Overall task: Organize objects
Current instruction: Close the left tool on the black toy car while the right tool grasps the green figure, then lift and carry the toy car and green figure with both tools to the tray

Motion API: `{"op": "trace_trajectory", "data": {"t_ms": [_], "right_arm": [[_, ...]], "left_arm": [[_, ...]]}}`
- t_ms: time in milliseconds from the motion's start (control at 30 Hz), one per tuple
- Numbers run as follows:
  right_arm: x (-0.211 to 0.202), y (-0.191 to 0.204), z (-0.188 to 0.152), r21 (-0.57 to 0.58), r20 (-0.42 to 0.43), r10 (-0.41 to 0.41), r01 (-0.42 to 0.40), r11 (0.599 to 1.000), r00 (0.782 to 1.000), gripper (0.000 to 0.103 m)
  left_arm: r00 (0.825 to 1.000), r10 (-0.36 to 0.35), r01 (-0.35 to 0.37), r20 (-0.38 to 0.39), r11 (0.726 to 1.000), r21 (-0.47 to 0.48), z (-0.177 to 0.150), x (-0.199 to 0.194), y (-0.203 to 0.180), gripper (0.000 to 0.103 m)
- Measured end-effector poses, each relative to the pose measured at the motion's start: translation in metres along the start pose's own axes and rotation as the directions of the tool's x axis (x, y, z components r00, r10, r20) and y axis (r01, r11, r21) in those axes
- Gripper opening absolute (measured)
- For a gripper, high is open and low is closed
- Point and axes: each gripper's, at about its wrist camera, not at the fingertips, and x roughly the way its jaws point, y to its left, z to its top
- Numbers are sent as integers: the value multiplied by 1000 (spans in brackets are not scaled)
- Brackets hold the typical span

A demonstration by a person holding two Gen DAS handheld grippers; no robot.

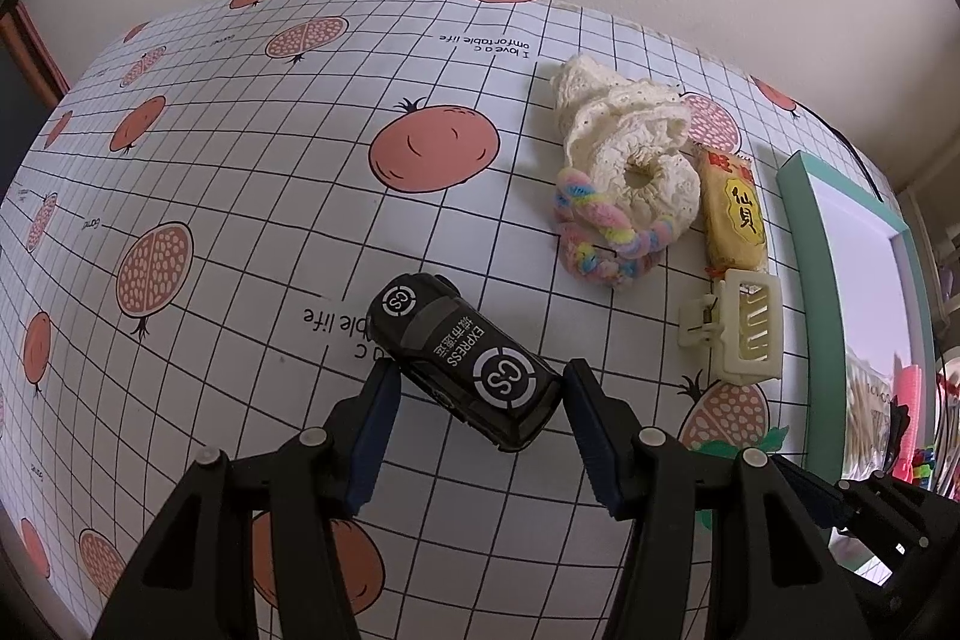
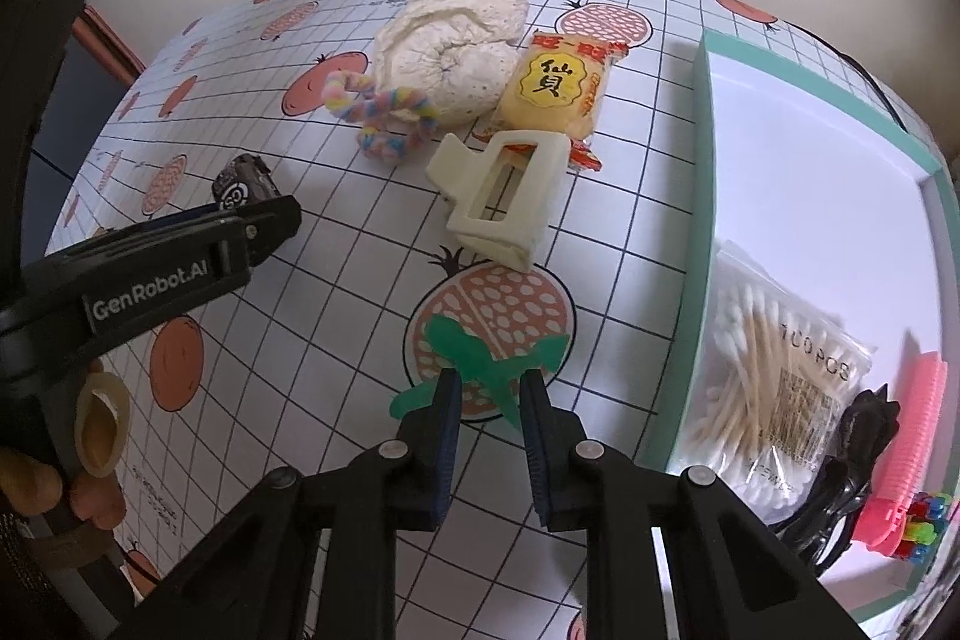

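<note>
tray [image 2: 708, 196] at right already holds cotton swabs [image 2: 774, 388] and a pink comb [image 2: 912, 436]. on the worktop [image 1: 240, 220]: left gripper [image 1: 477, 388] fingers grip the toy car [image 1: 462, 358]; right gripper [image 2: 489, 388] fingers are closed on the green plane [image 2: 480, 358]. the hair claw [image 2: 504, 196] and snack packet [image 2: 558, 88] are still unsorted.

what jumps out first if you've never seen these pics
Probably the black toy car, lying slantwise on the pomegranate-print tablecloth between the left gripper's fingers. Next, the green plastic piece nipped at the right gripper's tips. Behind them lie a cream hair claw, a yellow snack packet and a lace scrunchie; a teal-edged box sits to the right.
</note>
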Motion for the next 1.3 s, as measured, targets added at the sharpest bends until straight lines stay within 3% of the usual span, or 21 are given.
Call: {"op": "trace_trajectory", "data": {"t_ms": [467, 533, 700, 767, 1300], "right_arm": [[-6, -13, -10, -33, -32, -36, 35, 999, 999, 23], [-6, -13, -10, -37, -31, -37, 36, 999, 999, 21], [-5, -14, -9, -29, -32, -14, 13, 999, 999, 7], [-5, -12, -8, -38, -31, -13, 12, 999, 999, 7], [-43, -8, 0, -26, 94, 33, -31, 999, 995, 7]], "left_arm": [[1000, -2, 2, -2, 1000, -5, -5, -4, -2, 58], [1000, -2, 2, -1, 1000, -5, -5, -4, -2, 58], [1000, -1, 1, -2, 1000, -5, -5, -5, -3, 58], [1000, 0, 0, -2, 1000, -5, -5, -5, -4, 58], [999, 13, -14, 34, 1000, 7, -2, -28, -15, 58]]}}
